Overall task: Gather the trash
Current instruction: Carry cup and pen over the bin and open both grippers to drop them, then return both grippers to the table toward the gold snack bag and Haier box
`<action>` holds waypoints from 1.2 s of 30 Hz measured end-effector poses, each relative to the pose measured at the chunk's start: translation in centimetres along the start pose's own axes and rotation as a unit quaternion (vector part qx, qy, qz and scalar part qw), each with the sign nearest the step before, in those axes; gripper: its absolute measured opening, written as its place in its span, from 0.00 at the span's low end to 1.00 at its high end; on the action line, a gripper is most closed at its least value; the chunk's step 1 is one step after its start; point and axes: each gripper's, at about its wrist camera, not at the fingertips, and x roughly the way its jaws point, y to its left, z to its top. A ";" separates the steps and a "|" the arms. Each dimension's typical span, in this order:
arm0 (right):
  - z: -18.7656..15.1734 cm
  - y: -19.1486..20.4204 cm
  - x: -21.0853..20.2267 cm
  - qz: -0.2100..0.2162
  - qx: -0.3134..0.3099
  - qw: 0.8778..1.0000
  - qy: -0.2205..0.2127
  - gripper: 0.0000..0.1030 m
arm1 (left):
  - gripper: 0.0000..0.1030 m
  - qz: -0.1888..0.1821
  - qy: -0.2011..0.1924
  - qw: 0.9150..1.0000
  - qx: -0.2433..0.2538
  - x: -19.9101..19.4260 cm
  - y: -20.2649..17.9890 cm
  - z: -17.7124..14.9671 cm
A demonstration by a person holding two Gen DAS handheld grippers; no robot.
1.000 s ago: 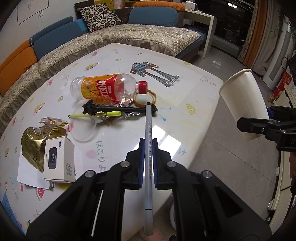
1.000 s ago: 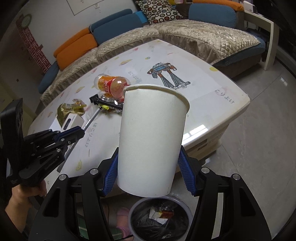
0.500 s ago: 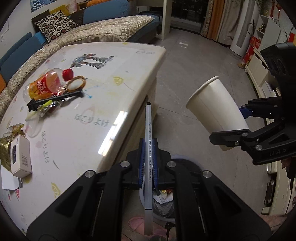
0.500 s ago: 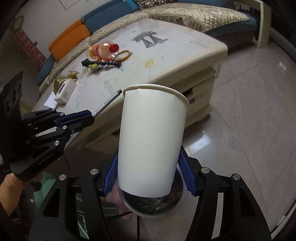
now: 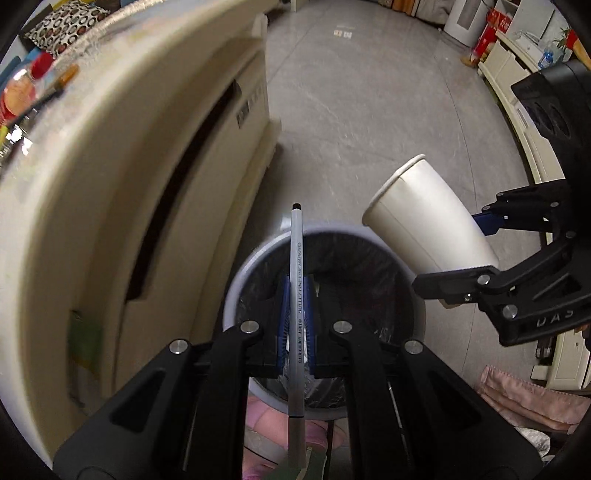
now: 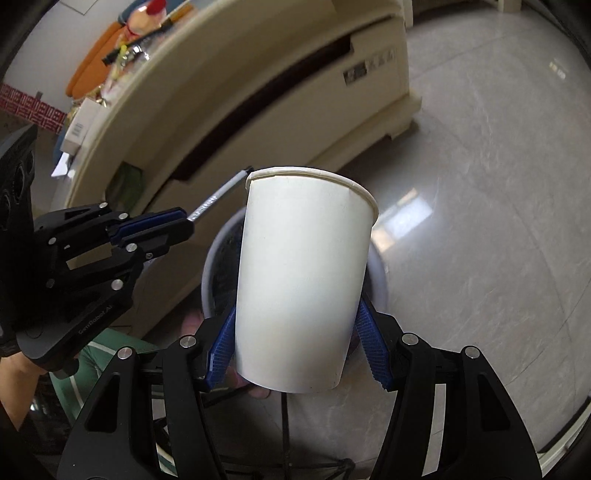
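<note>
My left gripper [image 5: 296,295] is shut on a grey marker pen [image 5: 296,280] and holds it over the round trash bin [image 5: 236,291] with its black liner. My right gripper [image 6: 299,332] is shut on a white paper cup [image 6: 303,280], tilted above the same bin [image 6: 378,273]. In the left wrist view the cup [image 5: 424,221] hangs over the bin's right rim. In the right wrist view the left gripper [image 6: 155,230] and pen [image 6: 218,194] are to the cup's left.
The cream coffee table's side [image 5: 110,192] stands close on the left of the bin. A bottle [image 6: 147,14] and other litter remain on its top. Grey tiled floor [image 5: 369,103] spreads beyond. White cabinets [image 5: 517,81] line the right.
Both grippers have moved off the table and dropped down over the trash bin, still holding the pen and the cup. The cup has tilted towards the bin.
</note>
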 end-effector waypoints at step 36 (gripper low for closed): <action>1.3 -2.9 3.4 0.019 0.063 0.998 0.016 0.69 | 0.41 -0.009 0.041 0.997 -0.058 3.2 4.4 -0.6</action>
